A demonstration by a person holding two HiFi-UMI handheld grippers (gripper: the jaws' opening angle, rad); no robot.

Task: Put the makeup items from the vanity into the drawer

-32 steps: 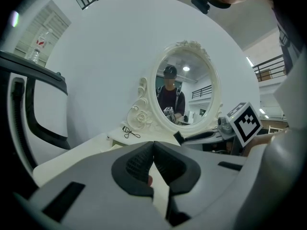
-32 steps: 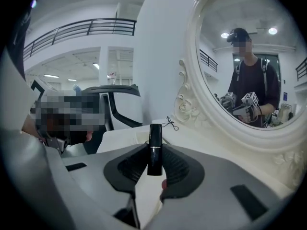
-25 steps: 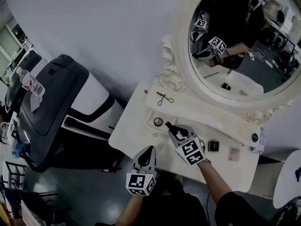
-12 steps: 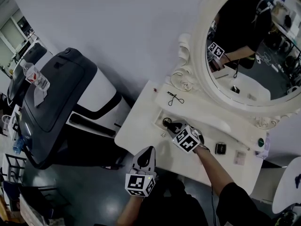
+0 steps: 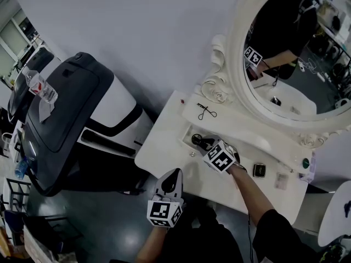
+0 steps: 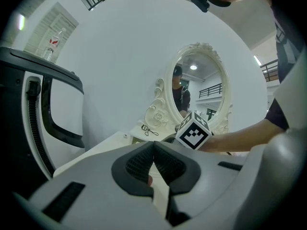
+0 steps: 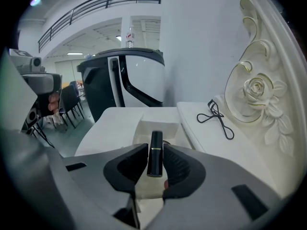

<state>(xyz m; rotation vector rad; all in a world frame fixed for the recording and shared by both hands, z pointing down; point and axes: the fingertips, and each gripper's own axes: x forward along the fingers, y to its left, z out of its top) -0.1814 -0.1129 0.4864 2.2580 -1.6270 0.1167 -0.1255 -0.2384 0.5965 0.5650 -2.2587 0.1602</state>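
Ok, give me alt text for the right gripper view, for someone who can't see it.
The right hand-held gripper is shut on a slim black lipstick tube, held over an open white drawer. An eyelash curler lies on the vanity top to the right, near the mirror frame's carved rose.

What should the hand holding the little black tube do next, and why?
Probably lower the right gripper a touch and open its jaws. They are shut on the black tube, and the tube hangs right over the open drawer, so letting go should drop it inside. The left gripper is shut on nothing, off the table edge, and out of the way.
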